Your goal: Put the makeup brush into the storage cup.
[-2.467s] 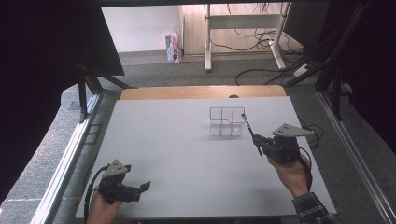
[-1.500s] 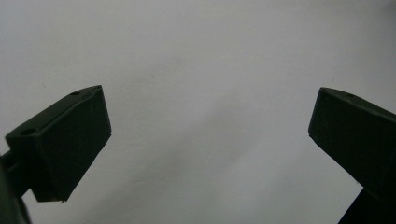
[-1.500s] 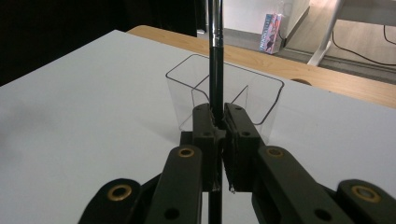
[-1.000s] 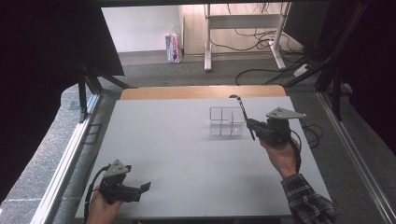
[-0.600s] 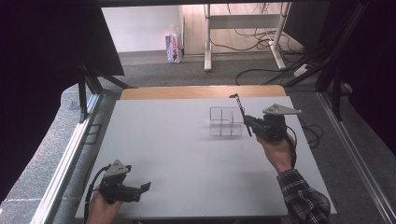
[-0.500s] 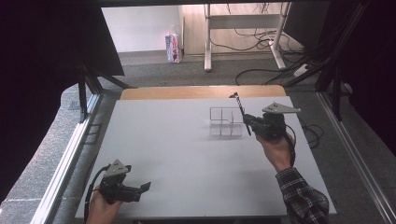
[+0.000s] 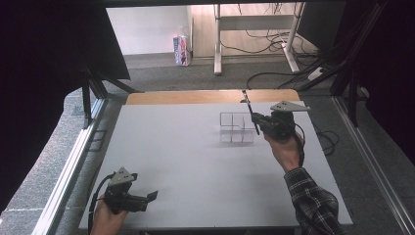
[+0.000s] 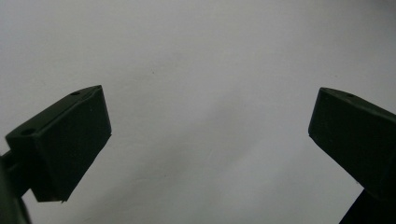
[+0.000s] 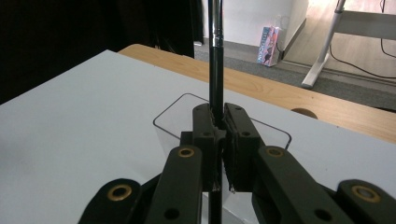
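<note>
- Right gripper [image 9: 218, 140] — jaws clenched on a thin dark rod [image 9: 215, 56]; the rod runs up between them and out past the top of the right gripper view. What the rod is, I cannot tell.
- High view: right gripper [image 7: 262, 125] held at the right side of a clear box [image 7: 236, 127]; the rod [image 7: 250, 113] slants up and away, its upper tip over the far edge of the worktop [image 7: 195, 161].
- Clear box has inner dividers and stands right of centre on the far half of the worktop. Right gripper view shows its rounded rim [image 9: 168, 116] just behind the jaws.
- Right hand [image 7: 284, 149] behind the gripper, plaid sleeve [image 7: 313, 205] trailing to the near edge.
- Left gripper [image 8: 205, 140] — jaws released, wide apart, nothing between them; bare white worktop below.
- High view: left gripper [image 7: 149, 197] low at the near left corner, well apart from the box.
- Beyond the worktop: a wooden strip [image 7: 205, 96], then floor with a small carton [image 7: 182, 50] and cables [image 7: 274, 73].
</note>
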The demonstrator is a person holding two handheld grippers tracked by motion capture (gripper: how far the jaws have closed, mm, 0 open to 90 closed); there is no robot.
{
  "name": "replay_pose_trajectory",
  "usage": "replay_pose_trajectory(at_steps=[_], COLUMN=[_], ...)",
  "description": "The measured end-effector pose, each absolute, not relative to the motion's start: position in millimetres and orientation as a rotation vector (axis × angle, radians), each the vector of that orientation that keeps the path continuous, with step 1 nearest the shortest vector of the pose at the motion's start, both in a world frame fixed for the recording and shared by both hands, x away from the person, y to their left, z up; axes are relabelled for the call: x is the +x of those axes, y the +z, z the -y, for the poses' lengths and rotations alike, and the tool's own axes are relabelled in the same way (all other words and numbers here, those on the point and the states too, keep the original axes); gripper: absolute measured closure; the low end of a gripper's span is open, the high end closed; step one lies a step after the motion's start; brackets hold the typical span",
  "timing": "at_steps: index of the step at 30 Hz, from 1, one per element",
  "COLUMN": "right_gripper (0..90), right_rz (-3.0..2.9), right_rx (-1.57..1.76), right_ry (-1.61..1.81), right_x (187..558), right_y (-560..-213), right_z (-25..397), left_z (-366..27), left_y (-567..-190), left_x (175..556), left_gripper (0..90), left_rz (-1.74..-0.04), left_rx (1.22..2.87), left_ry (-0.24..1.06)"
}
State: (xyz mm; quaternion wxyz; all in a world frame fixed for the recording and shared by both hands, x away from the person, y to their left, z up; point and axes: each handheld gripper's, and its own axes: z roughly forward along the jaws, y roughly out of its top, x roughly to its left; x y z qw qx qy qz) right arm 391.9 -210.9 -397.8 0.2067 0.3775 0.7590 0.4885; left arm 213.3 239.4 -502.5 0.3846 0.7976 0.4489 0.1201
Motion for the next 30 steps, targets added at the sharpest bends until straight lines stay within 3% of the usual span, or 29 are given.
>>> replay_pose_trajectory(at_steps=[30], right_gripper=[83.4], right_rz=[-2.115], right_rx=[1.069], right_ry=[1.378], right_x=[425], right_y=[-406], right_z=[185], left_z=[-240], left_y=[-503], left_x=[213], left_gripper=[0.0], left_rz=[-1.14], left_rx=[2.03], left_ry=[0.302])
